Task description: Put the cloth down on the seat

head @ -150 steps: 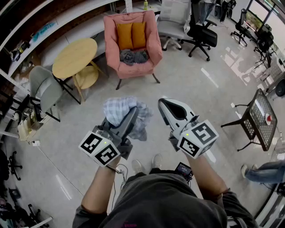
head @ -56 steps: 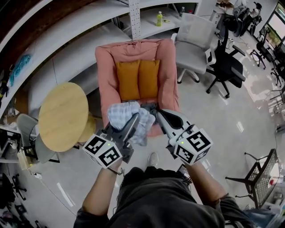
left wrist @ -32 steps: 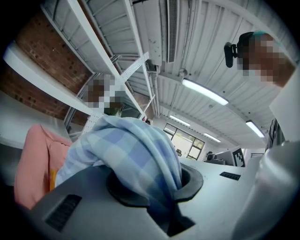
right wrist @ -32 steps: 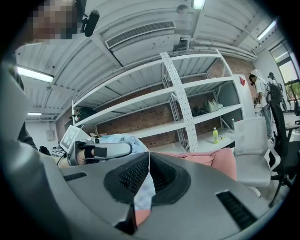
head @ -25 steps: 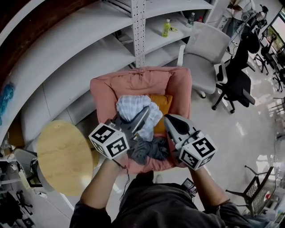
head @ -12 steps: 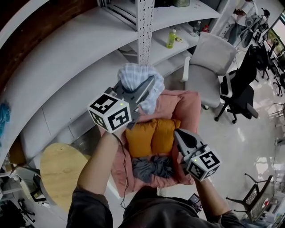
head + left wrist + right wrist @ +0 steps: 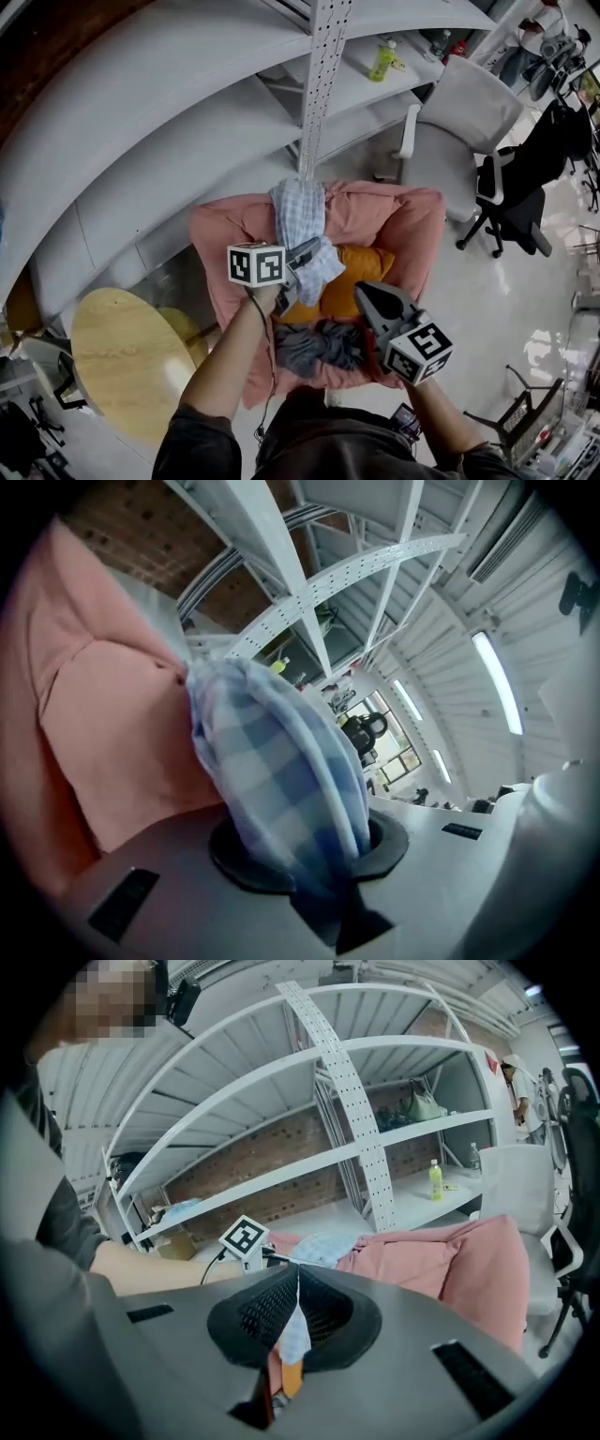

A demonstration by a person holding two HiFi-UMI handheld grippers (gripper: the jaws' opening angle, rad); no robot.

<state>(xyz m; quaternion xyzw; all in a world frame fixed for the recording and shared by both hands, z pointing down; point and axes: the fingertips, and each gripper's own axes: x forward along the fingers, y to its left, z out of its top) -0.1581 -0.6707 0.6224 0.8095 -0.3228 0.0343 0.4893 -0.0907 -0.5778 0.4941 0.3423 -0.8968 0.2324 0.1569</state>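
Left tongs (image 7: 306, 255): pinched the checked cloth (image 7: 298, 208); jaws had just eased apart slightly.
Cloth: frame centre, held over the pink armchair (image 7: 412, 220) back.
Right tongs (image 7: 367, 294): jaws together, empty.

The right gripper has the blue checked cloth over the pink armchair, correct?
No: the left gripper holds the blue checked cloth over the pink armchair, as the left gripper view shows; its jaws have just eased open slightly, cloth between them.
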